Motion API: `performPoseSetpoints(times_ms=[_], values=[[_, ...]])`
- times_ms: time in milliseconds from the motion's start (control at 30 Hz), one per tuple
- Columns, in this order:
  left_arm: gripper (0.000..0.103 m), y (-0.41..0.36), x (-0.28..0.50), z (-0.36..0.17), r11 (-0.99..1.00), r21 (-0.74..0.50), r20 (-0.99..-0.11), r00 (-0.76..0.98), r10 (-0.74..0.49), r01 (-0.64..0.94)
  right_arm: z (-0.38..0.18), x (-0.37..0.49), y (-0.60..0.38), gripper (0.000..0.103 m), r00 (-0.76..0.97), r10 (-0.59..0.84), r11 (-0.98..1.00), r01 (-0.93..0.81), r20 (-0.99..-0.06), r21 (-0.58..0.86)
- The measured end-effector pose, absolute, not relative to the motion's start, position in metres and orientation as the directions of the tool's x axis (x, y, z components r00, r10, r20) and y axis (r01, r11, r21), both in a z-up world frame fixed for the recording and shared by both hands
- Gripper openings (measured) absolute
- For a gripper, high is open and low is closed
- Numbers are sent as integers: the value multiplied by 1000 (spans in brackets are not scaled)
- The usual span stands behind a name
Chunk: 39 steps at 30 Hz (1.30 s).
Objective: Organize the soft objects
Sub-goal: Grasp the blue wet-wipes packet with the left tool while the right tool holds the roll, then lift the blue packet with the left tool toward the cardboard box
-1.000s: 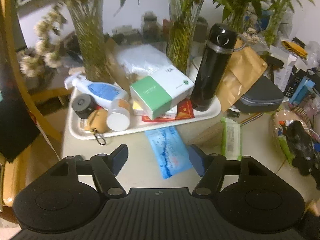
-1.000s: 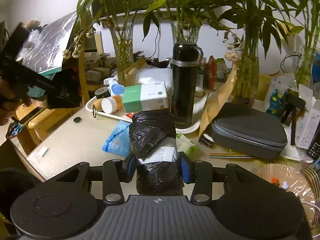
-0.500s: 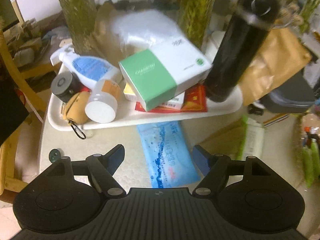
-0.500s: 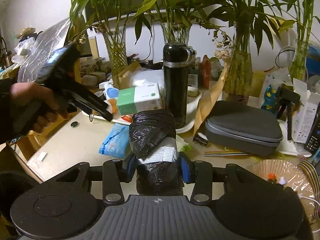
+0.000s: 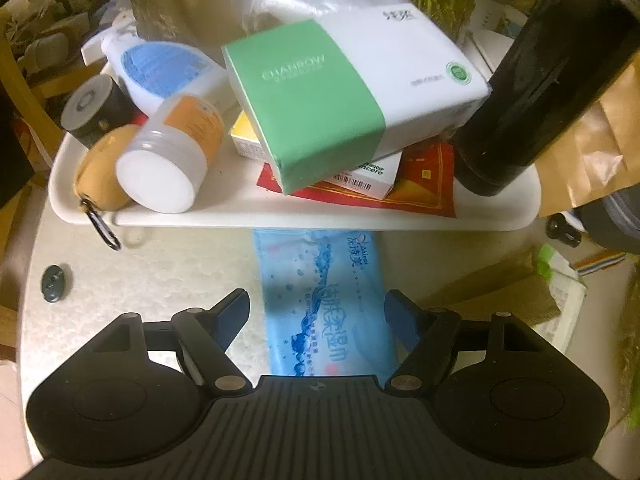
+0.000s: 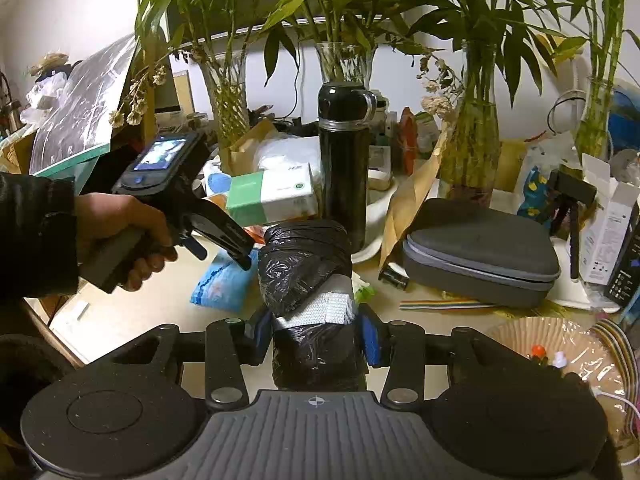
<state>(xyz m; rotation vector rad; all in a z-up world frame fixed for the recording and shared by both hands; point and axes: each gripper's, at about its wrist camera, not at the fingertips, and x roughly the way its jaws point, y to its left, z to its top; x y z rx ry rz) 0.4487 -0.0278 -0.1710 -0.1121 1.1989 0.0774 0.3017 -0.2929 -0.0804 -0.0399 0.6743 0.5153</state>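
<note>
A blue wet-wipes pack (image 5: 326, 300) lies flat on the table, its far end under the white tray's rim (image 5: 280, 220). My left gripper (image 5: 318, 312) is open, one finger on each side of the pack, just above it. The right wrist view shows the pack (image 6: 222, 282) under the left gripper (image 6: 240, 256). My right gripper (image 6: 316, 334) is shut on a roll of black plastic bags (image 6: 308, 264) with a white band, held upright above the table. A green-and-white tissue pack (image 5: 348, 96) lies on the tray.
The tray also holds a black flask (image 5: 532, 92), a spray bottle (image 5: 160, 68), a white jar (image 5: 172, 164) and small boxes. A grey zip case (image 6: 480, 252), a brown paper bag (image 6: 412, 200) and glass vases of bamboo (image 6: 472, 152) stand behind. A green wipes pack (image 5: 560, 292) lies at the right.
My left gripper has moved forward and down over the blue wipes pack, which now sits between its open fingers. My right gripper still holds the bag roll in place.
</note>
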Motion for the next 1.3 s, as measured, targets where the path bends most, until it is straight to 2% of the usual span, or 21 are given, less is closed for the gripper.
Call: performPoseSetpoints(times_ms=[100,333,600,833,1133,1300], values=[[74,-28,451,-179,990,-68,-934,358,-20,-124,-80,301,-292,47,661,442,873,-472,-606,123],[75,-40,448,-186,996,4,-926,376,37,-87,-79,303,-288,47,658,445,871,-477,-607,121],[64,-34,444,-180,994,46,-941,330,76,-96,-80,304,-284,47,644,451,863,-491,-618,118],[63,-33,431,-148,995,95,-917,387,94,-16,-79,303,-285,47,645,457,865,-484,-612,136],[63,-17,399,-95,996,80,-862,504,56,26,-75,299,-282,47,649,470,863,-481,-598,155],[63,-7,381,-72,996,72,-829,558,33,48,-70,293,-286,47,684,430,882,-458,-589,112]])
